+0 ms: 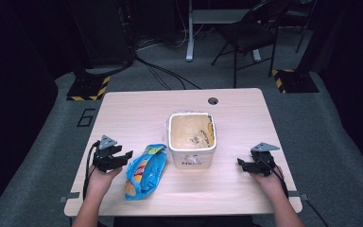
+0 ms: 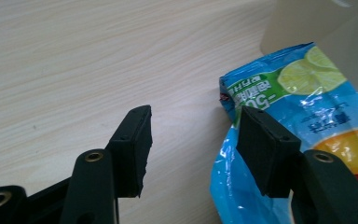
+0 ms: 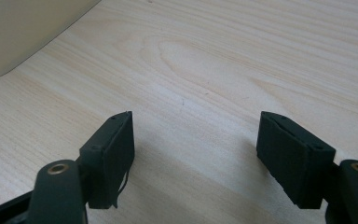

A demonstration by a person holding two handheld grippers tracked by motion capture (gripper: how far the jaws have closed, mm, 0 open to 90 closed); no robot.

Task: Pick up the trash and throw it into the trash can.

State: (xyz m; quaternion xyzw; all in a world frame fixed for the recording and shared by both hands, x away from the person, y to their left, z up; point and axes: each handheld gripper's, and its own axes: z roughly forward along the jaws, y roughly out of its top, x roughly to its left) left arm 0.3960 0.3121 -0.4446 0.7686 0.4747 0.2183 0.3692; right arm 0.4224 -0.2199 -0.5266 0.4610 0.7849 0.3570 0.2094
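The glossy, crinkled blue snack bag [image 2: 303,116] is seen right of centre, beside the left gripper [image 2: 193,140], whose jaws are spread and empty.

Pale wooden table [image 1: 123,118] carries a translucent square plastic tub [image 1: 192,142] near centre. Blue crinkled foil snack bag [image 1: 144,171] lies at the tub's 8 o'clock, just beside it. Left gripper [image 1: 123,157] sits at the bag's 9 o'clock, right gripper [image 1: 243,165] at the tub's 4 o'clock.
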